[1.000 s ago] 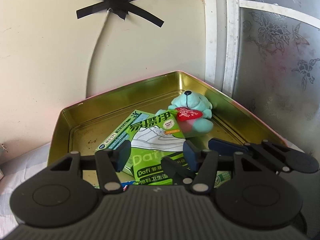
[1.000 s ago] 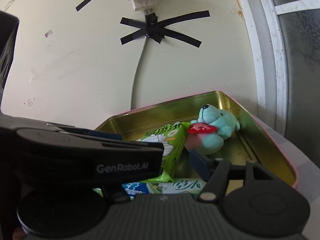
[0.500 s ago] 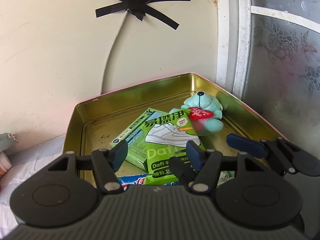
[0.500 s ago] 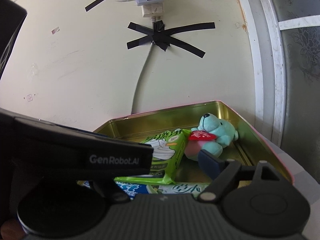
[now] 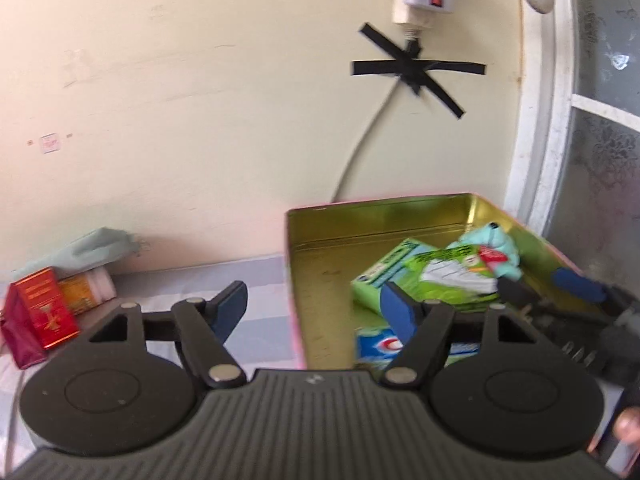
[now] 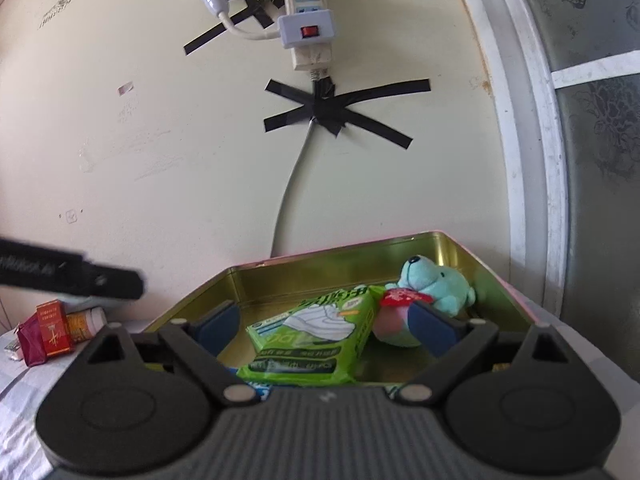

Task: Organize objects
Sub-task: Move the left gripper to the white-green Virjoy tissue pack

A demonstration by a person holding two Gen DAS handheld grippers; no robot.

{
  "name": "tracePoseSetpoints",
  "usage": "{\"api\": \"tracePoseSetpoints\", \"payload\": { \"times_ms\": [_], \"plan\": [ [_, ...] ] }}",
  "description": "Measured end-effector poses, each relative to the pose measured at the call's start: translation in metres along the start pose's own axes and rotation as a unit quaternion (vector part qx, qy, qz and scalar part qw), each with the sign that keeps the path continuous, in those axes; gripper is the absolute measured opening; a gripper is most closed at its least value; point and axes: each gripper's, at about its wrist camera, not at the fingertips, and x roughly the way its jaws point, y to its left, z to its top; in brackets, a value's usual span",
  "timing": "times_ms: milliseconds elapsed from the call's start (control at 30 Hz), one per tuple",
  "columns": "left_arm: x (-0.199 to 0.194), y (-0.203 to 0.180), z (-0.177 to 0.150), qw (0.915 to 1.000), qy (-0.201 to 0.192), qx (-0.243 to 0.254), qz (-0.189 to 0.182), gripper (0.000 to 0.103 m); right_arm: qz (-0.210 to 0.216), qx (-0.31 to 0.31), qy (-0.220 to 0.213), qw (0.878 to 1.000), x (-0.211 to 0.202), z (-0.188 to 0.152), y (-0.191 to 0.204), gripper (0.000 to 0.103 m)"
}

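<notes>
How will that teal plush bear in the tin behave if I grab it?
The plush bear looks soft, so it will probably squash between the jaws rather than resist. It seems light for its size. Its rounded body leans on the green packet in the gold tin, so it may flop or roll once nudged.

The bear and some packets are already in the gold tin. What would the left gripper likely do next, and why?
Probably swing toward the red box by the wall. The left gripper is opening with nothing between its fingers, and that box and the orange bottle beside it sit outside the tin.
</notes>
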Motion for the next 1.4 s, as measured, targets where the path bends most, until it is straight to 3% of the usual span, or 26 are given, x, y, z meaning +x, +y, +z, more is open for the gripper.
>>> {"api": "tracePoseSetpoints", "payload": {
  "times_ms": [133, 233, 300, 400, 500, 600, 700, 800, 900, 1000, 1067, 1167, 1267, 1367, 1400],
  "plan": [
    [-0.010, 0.066, -0.045, 0.9962, 0.028, 0.011, 0.082, 0.075, -0.025, 0.044, -0.027, 0.998, -0.006, -0.001, -0.014, 0.096],
    [-0.015, 0.127, -0.081, 0.9851, 0.063, 0.018, 0.159, 0.075, -0.044, 0.064, -0.040, 0.996, -0.010, -0.003, -0.019, 0.096],
    [-0.022, 0.174, -0.099, 0.9760, 0.088, -0.009, 0.199, 0.075, -0.059, 0.075, -0.043, 0.994, -0.013, -0.005, -0.018, 0.094],
    [-0.034, 0.247, -0.115, 0.9579, 0.116, -0.087, 0.247, 0.075, -0.062, 0.089, -0.053, 0.993, -0.023, -0.004, 0.000, 0.086],
    [-0.041, 0.300, -0.123, 0.9366, 0.117, -0.157, 0.291, 0.075, -0.012, 0.050, -0.055, 0.997, -0.033, 0.001, 0.051, 0.080],
    [-0.049, 0.343, -0.133, 0.9154, 0.094, -0.230, 0.317, 0.075, 0.091, -0.016, -0.026, 0.995, -0.029, 0.005, 0.130, 0.076],
    [-0.063, 0.358, -0.138, 0.9033, 0.055, -0.290, 0.312, 0.076, 0.194, -0.119, 0.032, 0.973, -0.009, -0.008, 0.229, 0.068],
    [-0.069, 0.367, -0.143, 0.8967, 0.047, -0.324, 0.298, 0.076, 0.292, -0.195, 0.097, 0.931, 0.021, -0.030, 0.327, 0.061],
    [-0.077, 0.379, -0.149, 0.8864, 0.034, -0.357, 0.293, 0.077, 0.347, -0.236, 0.157, 0.894, 0.063, -0.052, 0.417, 0.061],
    [-0.086, 0.392, -0.156, 0.8689, 0.014, -0.399, 0.292, 0.079, 0.354, -0.272, 0.198, 0.873, 0.108, -0.073, 0.490, 0.061],
    [-0.090, 0.396, -0.158, 0.8620, 0.007, -0.415, 0.291, 0.080, 0.345, -0.288, 0.216, 0.867, 0.136, -0.085, 0.528, 0.063],
    [-0.088, 0.392, -0.156, 0.8633, 0.012, -0.411, 0.292, 0.082, 0.335, -0.318, 0.241, 0.853, 0.171, -0.097, 0.563, 0.067],
    [-0.090, 0.392, -0.156, 0.8631, 0.009, -0.421, 0.279, 0.090, 0.334, -0.347, 0.272, 0.833, 0.195, -0.112, 0.576, 0.090],
    [-0.092, 0.393, -0.156, 0.8624, 0.007, -0.427, 0.272, 0.092, 0.318, -0.376, 0.281, 0.824, 0.201, -0.128, 0.578, 0.091],
    [-0.092, 0.393, -0.156, 0.8625, 0.008, -0.426, 0.272, 0.092, 0.320, -0.368, 0.274, 0.829, 0.202, -0.130, 0.577, 0.087]
  ]
}}
